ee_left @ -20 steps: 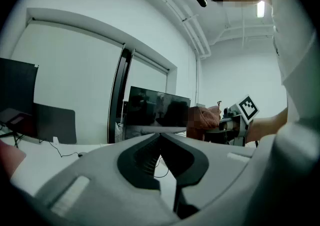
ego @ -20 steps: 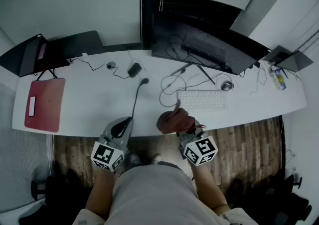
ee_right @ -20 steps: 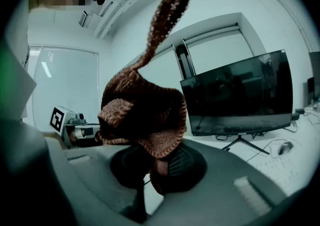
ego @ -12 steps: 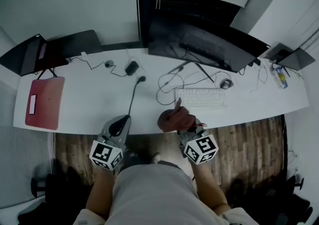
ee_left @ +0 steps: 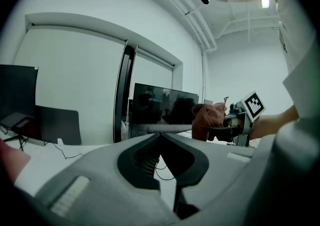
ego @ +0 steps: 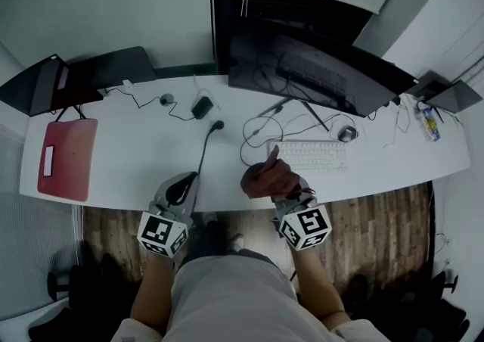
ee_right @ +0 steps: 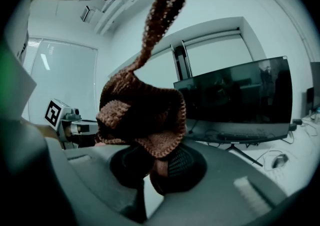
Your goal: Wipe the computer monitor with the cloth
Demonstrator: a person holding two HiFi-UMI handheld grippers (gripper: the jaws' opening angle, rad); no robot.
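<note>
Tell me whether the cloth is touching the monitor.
Apart. The head view shows the cloth at the near edge of the desk, with the keyboard and bare desk between it and the monitor.

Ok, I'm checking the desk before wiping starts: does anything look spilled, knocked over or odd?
Nothing spilled or toppled. Only the loose black cables trail untidily over the white desk before the wide dark monitor.

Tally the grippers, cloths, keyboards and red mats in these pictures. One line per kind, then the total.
Grippers: 2, the left gripper with jaws shut on nothing, the right gripper with jaws shut on the cloth
Cloths: 1, brown and knitted
Keyboards: 1, the white keyboard
Red mats: 1, the red mat at the desk's left end
Total: 5
</note>
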